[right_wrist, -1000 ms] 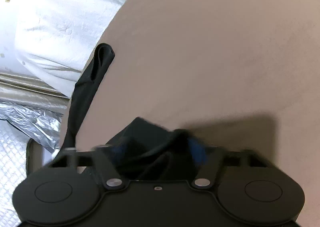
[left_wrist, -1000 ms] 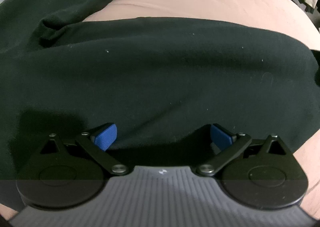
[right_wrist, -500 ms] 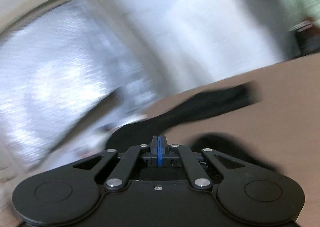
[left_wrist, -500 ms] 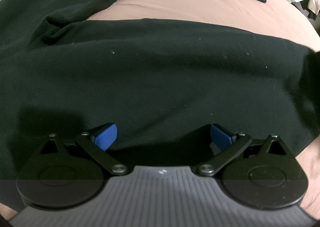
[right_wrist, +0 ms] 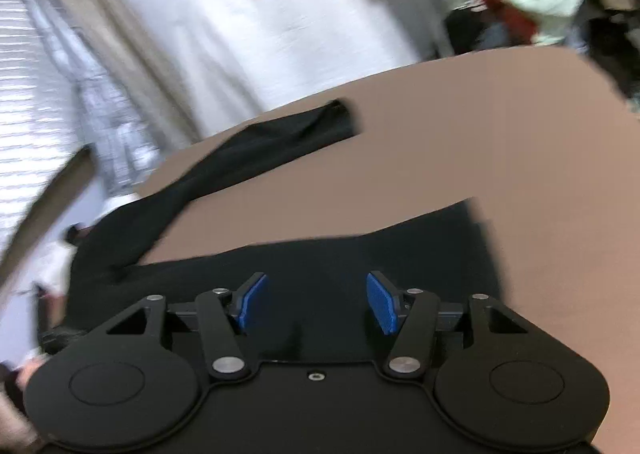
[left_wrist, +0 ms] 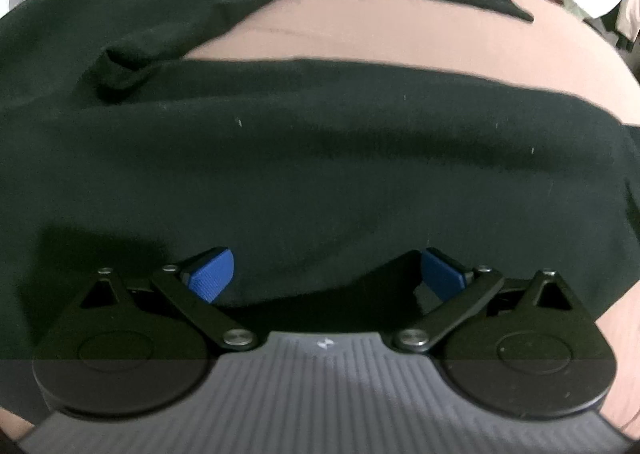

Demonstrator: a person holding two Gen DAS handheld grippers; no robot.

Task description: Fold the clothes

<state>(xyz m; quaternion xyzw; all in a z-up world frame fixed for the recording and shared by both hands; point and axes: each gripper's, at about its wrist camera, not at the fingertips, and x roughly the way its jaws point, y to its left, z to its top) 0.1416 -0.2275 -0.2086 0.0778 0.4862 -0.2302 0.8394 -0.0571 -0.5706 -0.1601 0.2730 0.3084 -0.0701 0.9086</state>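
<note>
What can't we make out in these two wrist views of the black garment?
- Left wrist view: near hem of the black long-sleeved garment is hidden behind the open left gripper; its left side is cut off by the frame edge.
- Right wrist view: motion blur smears the pale fabrics behind the brown table; what they are is unclear.
- Right gripper, jaws opening, nothing between them, hides the cloth below.
</note>
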